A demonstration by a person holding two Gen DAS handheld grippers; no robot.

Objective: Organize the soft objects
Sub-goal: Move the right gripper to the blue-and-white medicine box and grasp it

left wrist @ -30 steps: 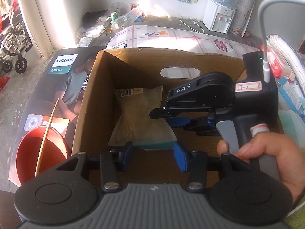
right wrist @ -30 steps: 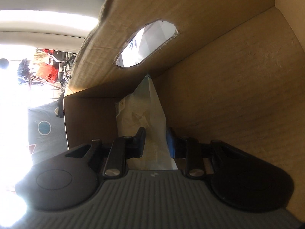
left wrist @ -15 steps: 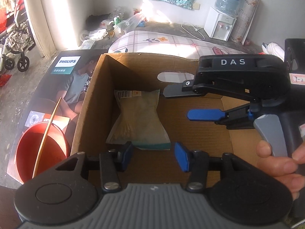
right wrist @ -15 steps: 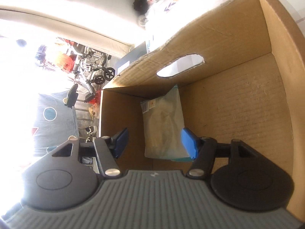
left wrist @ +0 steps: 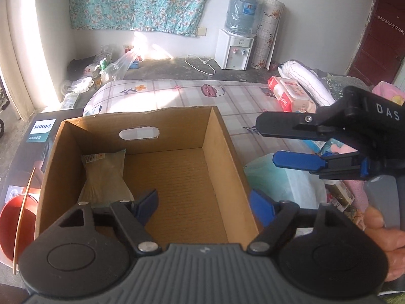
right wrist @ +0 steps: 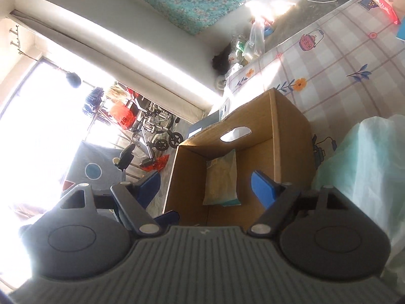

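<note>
Both grippers' fingers (left wrist: pixel 260 204) opening, empty, above box rim (left wrist: pixel 229 141); pouch (left wrist: pixel 105 174) hugs left wall.

A home bedroom — patterned mattress (left wrist: pixel 192 93), floral wall cloth (left wrist: pixel 141 2), water dispenser (left wrist: pixel 234 48).

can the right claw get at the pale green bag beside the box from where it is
Probably yes: the right claw, jaws opening and empty, hangs over the pale green bag outside the cardboard box, with nothing between them.

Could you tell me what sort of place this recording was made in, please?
Most likely a lived-in room of a home: a mattress on the floor, a water dispenser by the wall, and a floral cloth hung above.
</note>
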